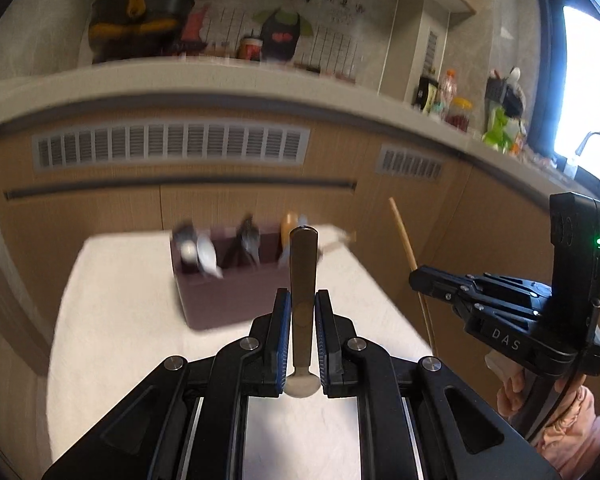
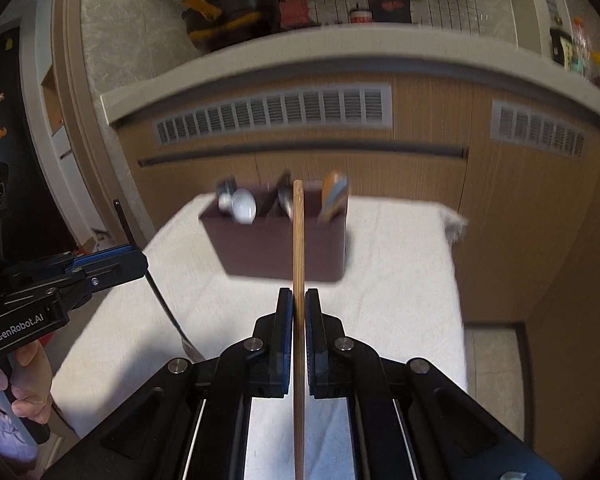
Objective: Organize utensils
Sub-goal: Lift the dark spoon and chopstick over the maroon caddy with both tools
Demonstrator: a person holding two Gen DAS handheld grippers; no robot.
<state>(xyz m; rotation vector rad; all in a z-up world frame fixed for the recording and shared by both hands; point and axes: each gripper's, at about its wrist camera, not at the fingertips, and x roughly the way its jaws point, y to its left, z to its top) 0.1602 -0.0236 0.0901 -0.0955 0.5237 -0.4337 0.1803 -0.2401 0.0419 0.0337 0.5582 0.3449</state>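
Some spoons already stood in the brown box [image 2: 276, 248], but the left gripper [image 1: 302, 320] pinched a spoon [image 1: 302, 276] and the right gripper [image 2: 298, 320] pinched a chopstick [image 2: 298, 248], both not in yet.

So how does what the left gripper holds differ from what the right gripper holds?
The left gripper clamps a flat, dark metal utensil handle; the right gripper clamps a thin, round bamboo chopstick. The handle is broad; the chopstick is slender and longer. Both point toward the maroon holder.

Black claw [image 1: 302, 312] linkages, blue pads (silver screws), pink sleeve [image 1: 576, 432].
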